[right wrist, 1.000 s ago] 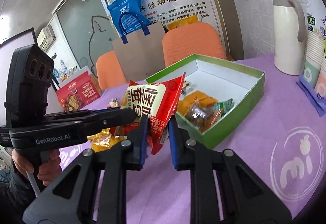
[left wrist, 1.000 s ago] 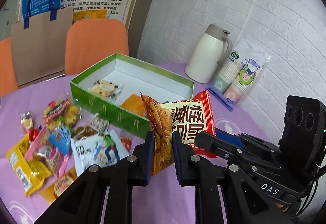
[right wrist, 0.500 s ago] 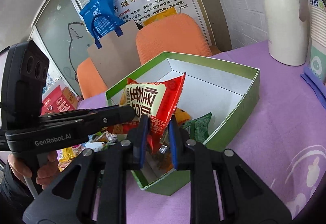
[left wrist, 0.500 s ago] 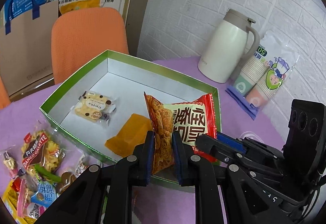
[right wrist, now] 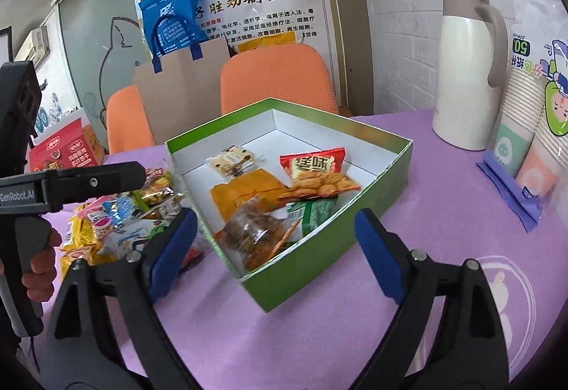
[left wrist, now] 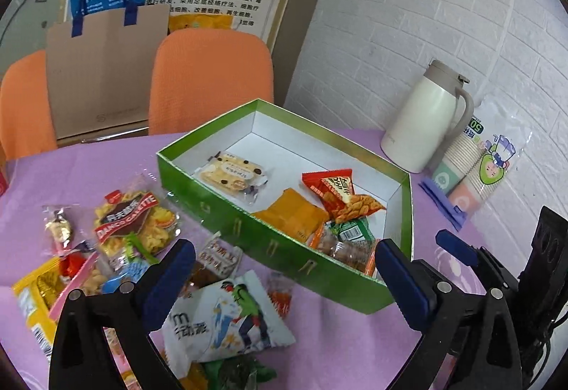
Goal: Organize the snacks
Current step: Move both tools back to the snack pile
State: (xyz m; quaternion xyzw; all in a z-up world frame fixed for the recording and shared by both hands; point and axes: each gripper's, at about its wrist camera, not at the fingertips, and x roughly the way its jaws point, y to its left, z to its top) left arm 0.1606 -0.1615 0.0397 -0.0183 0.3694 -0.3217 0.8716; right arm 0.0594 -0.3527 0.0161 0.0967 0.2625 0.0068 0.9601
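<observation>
Bare purple desk [right wrist: 408, 248] right of green box [right wrist: 319, 248], open box back half, loose snack pile [left wrist: 124, 248] crowding left, jug [right wrist: 468, 70] behind

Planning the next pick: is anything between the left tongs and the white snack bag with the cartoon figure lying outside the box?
Nothing visible blocks it. The left tongs hang open just above the white cartoon-printed snack bag, which lies on top of the pile on the purple tablecloth, in front of the green cardboard box.
</observation>
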